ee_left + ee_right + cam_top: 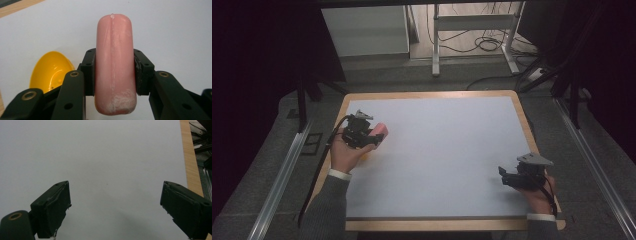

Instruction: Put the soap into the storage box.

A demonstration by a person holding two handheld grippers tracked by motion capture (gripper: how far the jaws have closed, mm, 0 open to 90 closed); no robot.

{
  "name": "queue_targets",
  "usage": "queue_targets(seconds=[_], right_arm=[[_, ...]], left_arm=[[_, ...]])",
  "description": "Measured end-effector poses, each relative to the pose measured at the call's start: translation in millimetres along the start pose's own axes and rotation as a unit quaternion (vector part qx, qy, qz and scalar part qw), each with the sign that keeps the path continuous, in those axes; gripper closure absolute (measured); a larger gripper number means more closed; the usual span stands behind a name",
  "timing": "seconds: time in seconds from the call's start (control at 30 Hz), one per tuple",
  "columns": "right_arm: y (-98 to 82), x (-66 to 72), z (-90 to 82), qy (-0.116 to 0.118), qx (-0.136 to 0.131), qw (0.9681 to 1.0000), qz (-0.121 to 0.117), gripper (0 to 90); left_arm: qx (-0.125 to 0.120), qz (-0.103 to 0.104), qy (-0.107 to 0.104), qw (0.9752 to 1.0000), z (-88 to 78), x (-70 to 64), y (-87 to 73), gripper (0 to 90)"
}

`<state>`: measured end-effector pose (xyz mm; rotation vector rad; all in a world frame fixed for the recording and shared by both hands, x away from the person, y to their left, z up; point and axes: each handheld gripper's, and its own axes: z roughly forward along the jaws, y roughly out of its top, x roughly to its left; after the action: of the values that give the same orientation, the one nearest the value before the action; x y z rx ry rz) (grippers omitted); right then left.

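Observation:
A pink sausage [113, 67] stands lengthwise between the black jaws of my left gripper [113, 72], which is shut on it; the pads press its two sides. From above, that left gripper [374, 136] is over the left part of the white table top, the sausage's [379, 131] pink end poking out to the right. Just beneath and left of the jaws lies a yellow bowl [50, 71] on the table. My right gripper [115, 207] stands open above bare white surface, nothing between its fingers; in the high view this right gripper [504, 176] is near the front right corner.
The white table top [442, 155] has a wooden rim [524, 122] around it. A strip of that rim [191, 157] runs along the right side of the right gripper view. Beyond the table stand a white metal frame [472, 30] and cables on the floor.

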<state>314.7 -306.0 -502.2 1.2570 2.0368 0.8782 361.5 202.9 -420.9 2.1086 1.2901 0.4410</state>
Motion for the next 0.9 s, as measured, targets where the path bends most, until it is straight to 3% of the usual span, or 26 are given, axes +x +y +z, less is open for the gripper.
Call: queue_targets(seconds=[0.9], right_arm=[[-0.9, -0.8, 1.4, -0.004, 0.005, 1.0, 0.003, 9.3]], left_arm=[[0.016, -0.036, 0.024, 0.9989, 12.7, 31.0, -8.8, 60.2]])
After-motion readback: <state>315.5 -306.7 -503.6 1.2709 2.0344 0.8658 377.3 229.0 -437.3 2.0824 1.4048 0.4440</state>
